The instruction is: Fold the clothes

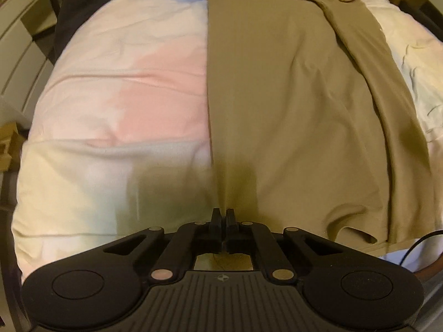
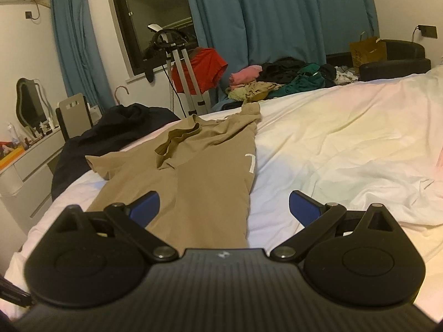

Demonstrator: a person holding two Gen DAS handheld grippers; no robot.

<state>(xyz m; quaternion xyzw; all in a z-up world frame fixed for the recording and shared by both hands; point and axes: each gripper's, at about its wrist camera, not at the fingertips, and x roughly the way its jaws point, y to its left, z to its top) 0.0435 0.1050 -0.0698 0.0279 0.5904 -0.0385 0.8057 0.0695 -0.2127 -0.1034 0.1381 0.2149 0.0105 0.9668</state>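
Observation:
A tan long-sleeved shirt [image 1: 282, 105] lies flat on the bed, its left side folded to a straight edge and one sleeve [image 1: 368, 63] laid along its right side. My left gripper [image 1: 223, 214] is shut at the shirt's near hem by the folded edge; whether cloth is pinched between the fingers is hidden. In the right wrist view the same shirt [image 2: 199, 171] stretches away from me with a small white mark near its right edge. My right gripper [image 2: 223, 206] is open and empty, hovering above the shirt's near end.
The bed has a white and pink duvet [image 1: 110, 96]. A dark garment [image 2: 116, 130] lies at the bed's far left. A pile of mixed clothes [image 2: 279, 80] sits at the far edge. A dresser [image 2: 25, 163] stands left, and a cable [image 1: 415, 244] trails near the bed's edge.

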